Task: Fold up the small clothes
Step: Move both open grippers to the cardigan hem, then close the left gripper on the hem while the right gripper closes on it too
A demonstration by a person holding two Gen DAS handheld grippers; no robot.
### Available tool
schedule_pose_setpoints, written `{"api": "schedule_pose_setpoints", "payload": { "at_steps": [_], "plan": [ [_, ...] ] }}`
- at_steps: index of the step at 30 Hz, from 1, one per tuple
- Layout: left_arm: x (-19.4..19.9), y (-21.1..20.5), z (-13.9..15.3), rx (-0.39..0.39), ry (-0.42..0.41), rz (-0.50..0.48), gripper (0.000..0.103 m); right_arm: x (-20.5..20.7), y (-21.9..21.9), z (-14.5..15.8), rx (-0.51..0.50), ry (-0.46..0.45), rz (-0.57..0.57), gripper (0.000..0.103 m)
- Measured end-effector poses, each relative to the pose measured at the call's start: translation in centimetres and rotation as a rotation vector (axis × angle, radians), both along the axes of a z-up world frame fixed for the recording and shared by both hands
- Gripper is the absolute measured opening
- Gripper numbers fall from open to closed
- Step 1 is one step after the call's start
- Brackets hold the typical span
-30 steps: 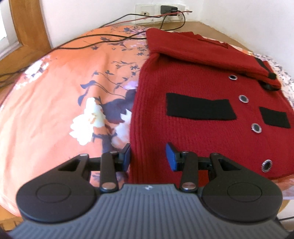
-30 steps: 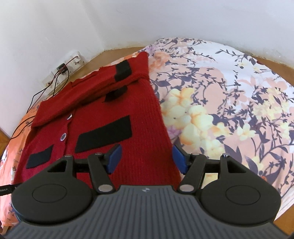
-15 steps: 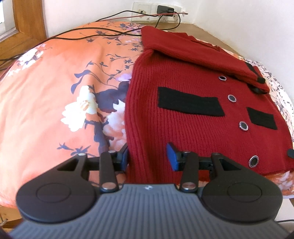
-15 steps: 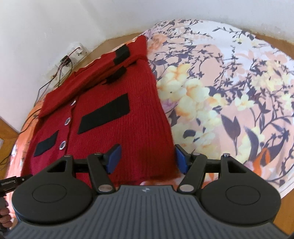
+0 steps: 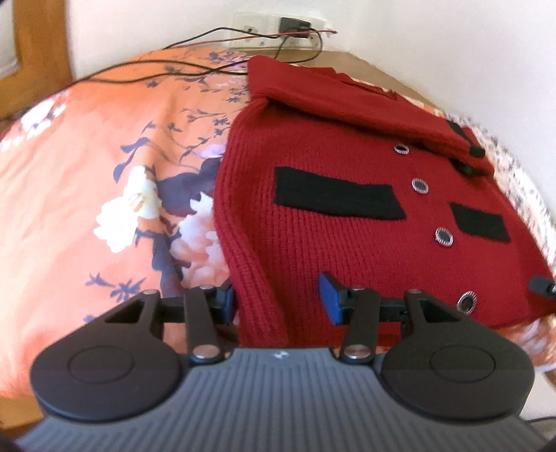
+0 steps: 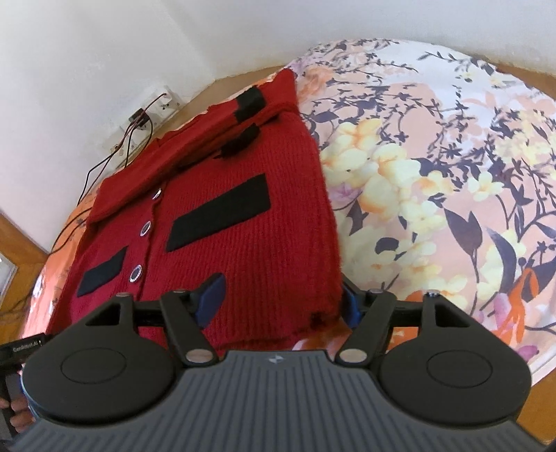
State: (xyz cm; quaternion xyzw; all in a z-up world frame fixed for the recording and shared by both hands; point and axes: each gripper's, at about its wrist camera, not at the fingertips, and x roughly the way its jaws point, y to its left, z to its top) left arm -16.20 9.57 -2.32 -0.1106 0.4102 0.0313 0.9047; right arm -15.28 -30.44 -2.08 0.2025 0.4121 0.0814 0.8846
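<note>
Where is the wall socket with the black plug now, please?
In the left wrist view the white wall socket with the black plug sits at top centre, low on the wall, just beyond the far edge of the red knitted cardigan.

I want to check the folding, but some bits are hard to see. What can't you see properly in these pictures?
- Red cardigan: its near hem, in both wrist views, sits behind each hand-held gripper's body.
- Left hand-held gripper: whether its fingers touch the knit; the cloth hides one blue pad.
- Right hand-held gripper: its right pad sits behind the cardigan's edge.
- Wall sockets: too small and blurred.
- Person's hand: cut off by the frame edge.
</note>
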Motion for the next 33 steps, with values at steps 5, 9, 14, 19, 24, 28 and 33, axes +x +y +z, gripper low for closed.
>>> {"api": "schedule_pose_setpoints", "payload": {
  "at_steps": [5,9,14,19,24,28,33],
  "plan": [
    [0.2,-0.3,-0.1,0.019,-0.003,0.009,0.049,-0.3,0.3,-0.1,-0.007,-0.019,-0.02,0.075],
    [0.3,-0.5,0.3,0.023,-0.01,-0.003,0.037,-0.7,0.3,-0.1,-0.018,-0.037,-0.049,0.057],
    [0.5,-0.5,0.6,0.005,-0.03,-0.011,0.019,-0.8,-0.8,0.1,0.026,-0.04,-0.087,0.018],
    [0.7,0.1,1.6,-0.067,-0.071,-0.001,0.012,-0.3,-1.8,0.9,0.144,-0.053,-0.079,0.011],
    [1.1,0.2,3.5,-0.118,-0.137,-0.004,0.011,0.6,-2.1,2.9,0.226,-0.111,-0.049,0.01],
    [2.0,0.2,5.3,-0.137,-0.19,0.005,0.011,2.1,-2.1,4.3,0.258,-0.15,-0.041,0.01],
    [3.3,0.7,7.4,-0.147,-0.265,0.002,0.011,4.4,-2.1,6.0,0.28,-0.203,-0.071,0.009]
  ]
}}
